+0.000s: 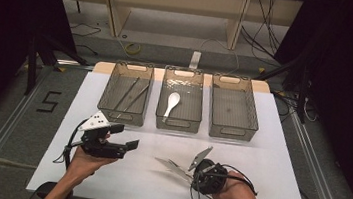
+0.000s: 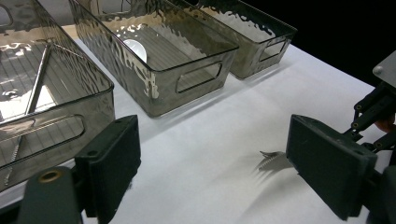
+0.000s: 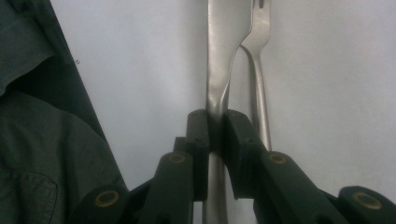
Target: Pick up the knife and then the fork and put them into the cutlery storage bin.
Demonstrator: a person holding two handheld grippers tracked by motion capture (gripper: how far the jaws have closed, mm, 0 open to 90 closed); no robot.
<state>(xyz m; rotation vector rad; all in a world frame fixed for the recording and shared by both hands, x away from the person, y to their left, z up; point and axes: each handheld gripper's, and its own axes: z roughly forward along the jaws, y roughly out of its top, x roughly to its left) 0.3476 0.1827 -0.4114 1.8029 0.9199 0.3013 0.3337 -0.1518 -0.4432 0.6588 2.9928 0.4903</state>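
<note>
**Q:** White table, dark room, cables on the floor behind. What does your bench hold?

**A:** Three smoky clear bins stand in a row at the far edge. The left bin holds thin metal rods, probably chopsticks. The middle bin holds a white spoon. The right bin has bare floor showing.

**Q:** Where is your right gripper, and what are its jaws doing?

**A:** Your right gripper lies low over the near table, right of centre. Its jaws are clenched on a metal knife, pinching it edge-on at the neck where handle meets blade. A fork lies just beside the knife on the table; in the right gripper view its handle runs past the outer face of one jaw, not between the pads. The high view shows both utensils pointing left from the gripper.

**Q:** And your left gripper?

**A:** Your left gripper hovers near the left bin's front, jaws released and wide apart, nothing between them. Fork tines show beyond them on the table.
</note>
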